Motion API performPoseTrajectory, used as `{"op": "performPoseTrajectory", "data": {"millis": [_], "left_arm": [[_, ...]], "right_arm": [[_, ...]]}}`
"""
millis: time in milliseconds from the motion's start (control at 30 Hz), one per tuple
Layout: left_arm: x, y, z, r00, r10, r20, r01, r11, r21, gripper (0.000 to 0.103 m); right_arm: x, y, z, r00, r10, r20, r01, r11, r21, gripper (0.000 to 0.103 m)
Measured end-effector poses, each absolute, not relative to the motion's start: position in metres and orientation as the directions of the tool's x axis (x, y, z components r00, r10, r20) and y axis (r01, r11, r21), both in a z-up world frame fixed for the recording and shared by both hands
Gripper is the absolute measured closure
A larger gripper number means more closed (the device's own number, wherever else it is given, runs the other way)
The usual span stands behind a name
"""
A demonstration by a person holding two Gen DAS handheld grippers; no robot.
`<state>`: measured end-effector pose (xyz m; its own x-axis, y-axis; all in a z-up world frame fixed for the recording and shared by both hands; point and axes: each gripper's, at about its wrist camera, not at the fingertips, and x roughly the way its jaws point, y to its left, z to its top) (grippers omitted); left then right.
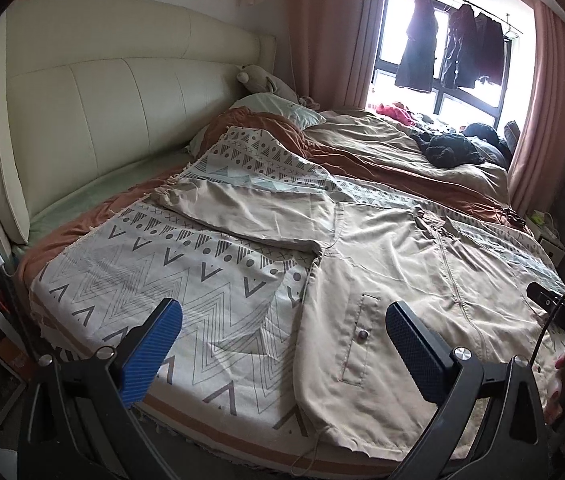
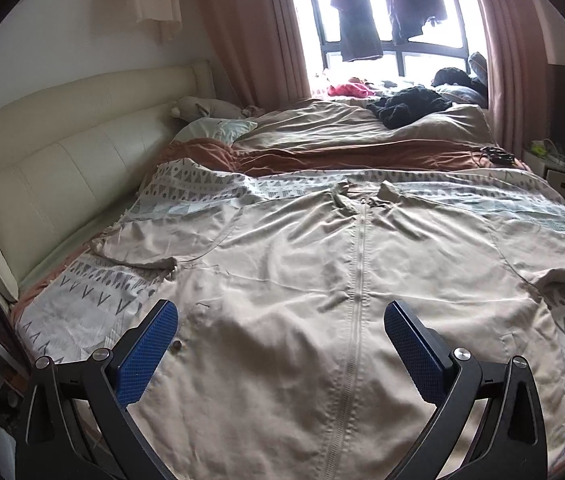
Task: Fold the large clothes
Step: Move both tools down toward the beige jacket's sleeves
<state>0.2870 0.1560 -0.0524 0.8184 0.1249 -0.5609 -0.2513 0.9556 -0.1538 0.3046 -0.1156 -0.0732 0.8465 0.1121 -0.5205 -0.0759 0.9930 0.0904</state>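
A large beige zip-up jacket (image 2: 302, 280) lies spread flat, front up, on the patterned bedspread (image 1: 130, 280), with its zipper (image 2: 356, 264) running down the middle. Its left sleeve (image 1: 250, 212) stretches out toward the headboard; the right sleeve (image 2: 562, 260) lies out to the right. My left gripper (image 1: 284, 320) hovers open above the jacket's lower left edge (image 1: 306, 312), near a snap pocket (image 1: 362, 334). My right gripper (image 2: 282, 320) hovers open over the lower front of the jacket (image 1: 422, 272). Neither holds anything.
A cream padded headboard (image 1: 102, 92) runs along the left. A rumpled tan and rust duvet (image 2: 342, 132), a pillow (image 2: 218, 126), a plush toy (image 2: 202, 108) and dark clothes (image 2: 406, 106) lie beyond. Garments hang at the window (image 2: 362, 8). A nightstand (image 2: 554, 168) stands at right.
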Motion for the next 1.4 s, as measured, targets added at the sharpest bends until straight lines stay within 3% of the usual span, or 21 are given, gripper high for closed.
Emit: {"op": "performPoseTrajectory", "data": {"millis": [333,533,667,900,1133,1267,1400], "left_arm": [[0.372,0.204,-0.069,0.784,0.14,-0.605,-0.287,0.946,-0.154,0.0],[0.426,0.239,-0.087,0.756,0.136,-0.641,-0.304,0.939,-0.159,0.011],[0.466,0.27,-0.108,0.73,0.09,-0.677,-0.32,0.921,-0.222,0.019],[0.528,0.33,-0.144,0.667,0.072,-0.741,-0.388,0.883,-0.263,0.026],[0.57,0.367,-0.174,0.63,0.091,-0.771,-0.45,0.852,-0.268,0.026],[0.591,0.381,-0.193,0.617,0.091,-0.782,-0.475,0.835,-0.277,0.031],[0.611,0.391,-0.22,0.597,0.074,-0.799,-0.498,0.815,-0.296,0.032]], "right_arm": [[0.409,-0.091,-0.109,0.798,0.186,-0.574,-0.138,0.982,0.126,0.0],[0.463,-0.083,-0.127,0.774,0.21,-0.597,-0.149,0.977,0.151,0.0],[0.492,-0.079,-0.136,0.745,0.228,-0.627,-0.156,0.973,0.168,0.017],[0.554,-0.065,-0.151,0.707,0.249,-0.662,-0.163,0.968,0.19,0.018],[0.602,-0.059,-0.171,0.67,0.235,-0.704,-0.131,0.971,0.2,0.022],[0.627,-0.056,-0.183,0.643,0.215,-0.735,-0.107,0.976,0.192,0.032],[0.652,-0.057,-0.198,0.622,0.182,-0.762,-0.057,0.981,0.187,0.033]]}}
